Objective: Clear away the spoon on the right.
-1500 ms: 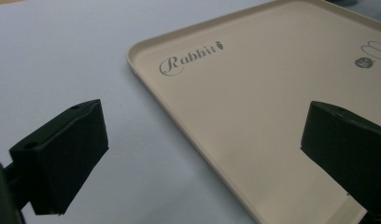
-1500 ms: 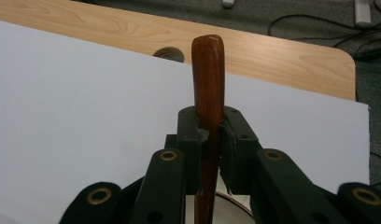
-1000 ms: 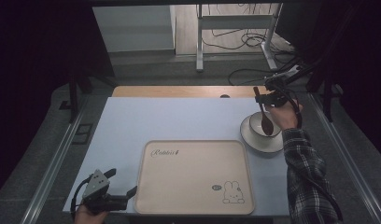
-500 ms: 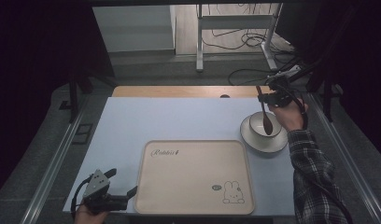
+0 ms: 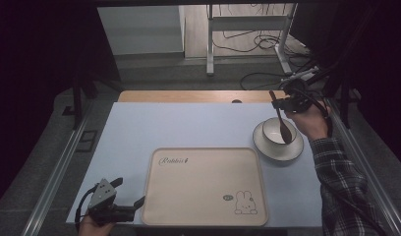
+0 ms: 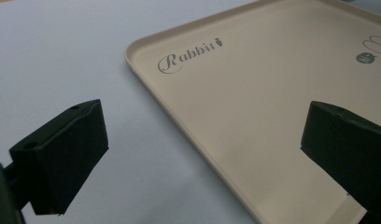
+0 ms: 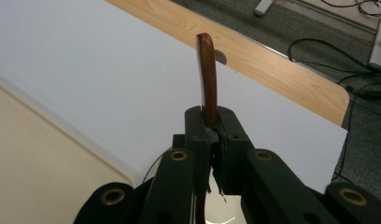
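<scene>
Lifting phase of a spoon transfer, judged from the present layout. Right hand-held gripper (image 5: 281, 104) pinching the wooden spoon (image 5: 283, 122) by its handle, jaws pressed together on the shaft, handle tip projecting beyond the jaws in the right gripper view (image 7: 207, 77). Spoon hanging steeply, its oval end over the white bowl (image 5: 276, 132) standing on the saucer (image 5: 274, 148) at the far right of the counter (image 5: 188, 128); contact between spoon end and bowl not resolvable. Right forearm in a plaid sleeve (image 5: 343, 191) entering from the lower right, wrist bent so that the tool points downward. Left hand-held gripper (image 5: 122, 196) resting at the near left corner of the counter, jaws spread wide and empty, just beside the left rim of the beige tray (image 5: 203, 189), its "Rabbit" lettering legible in the left gripper view (image 6: 188, 58). Probable next move: clearing the bowl rim with the spoon end, then carrying across to the empty tray; requires a firm pinch against rotation of the thin handle.
</scene>
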Tool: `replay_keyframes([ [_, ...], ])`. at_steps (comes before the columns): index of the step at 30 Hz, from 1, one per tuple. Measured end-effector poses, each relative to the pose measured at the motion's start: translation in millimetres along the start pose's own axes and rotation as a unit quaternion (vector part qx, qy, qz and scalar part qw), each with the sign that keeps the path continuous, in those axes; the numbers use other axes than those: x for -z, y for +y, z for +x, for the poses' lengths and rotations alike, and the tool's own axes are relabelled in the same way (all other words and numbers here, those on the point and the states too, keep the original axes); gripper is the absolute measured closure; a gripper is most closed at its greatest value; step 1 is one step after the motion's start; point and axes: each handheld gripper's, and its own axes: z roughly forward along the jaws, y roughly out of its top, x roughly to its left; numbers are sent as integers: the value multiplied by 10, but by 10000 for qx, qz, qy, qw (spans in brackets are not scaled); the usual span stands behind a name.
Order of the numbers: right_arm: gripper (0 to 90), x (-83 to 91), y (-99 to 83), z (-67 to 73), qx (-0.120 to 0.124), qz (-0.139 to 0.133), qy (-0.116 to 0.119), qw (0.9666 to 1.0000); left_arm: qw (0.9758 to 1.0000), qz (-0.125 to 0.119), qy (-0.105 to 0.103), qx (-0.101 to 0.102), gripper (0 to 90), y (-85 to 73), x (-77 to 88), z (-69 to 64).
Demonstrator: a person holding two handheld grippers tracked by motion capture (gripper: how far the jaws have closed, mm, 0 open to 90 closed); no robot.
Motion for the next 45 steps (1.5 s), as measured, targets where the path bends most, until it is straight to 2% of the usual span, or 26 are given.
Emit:
replay_keyframes([
  [9,855,90,6,163,227,276,172,9992,10000,14,-2,-17,4,1,-1,-3],
  [14,855,86,-26,234,312,417,240,9984,10000,19,-6,-20,4,2,-3,-3],
  [24,855,30,-101,453,516,700,518,9949,10000,19,-1,-32,4,3,-5,-6],
  [27,855,-10,-136,554,609,826,654,9926,10000,16,0,-32,4,3,-4,-6],
  [35,855,-87,-194,728,706,1055,839,9884,10000,16,0,-33,4,3,-4,-6],
  [36,855,-111,-211,773,758,1114,900,9868,10000,16,0,-34,4,3,-4,-6],
  [37,855,-111,-211,773,758,1114,900,9868,10000,15,0,-33,4,3,-4,-6],
  [45,855,-222,-265,978,886,1393,1102,9801,10000,14,-1,-44,4,3,-3,-7],
])
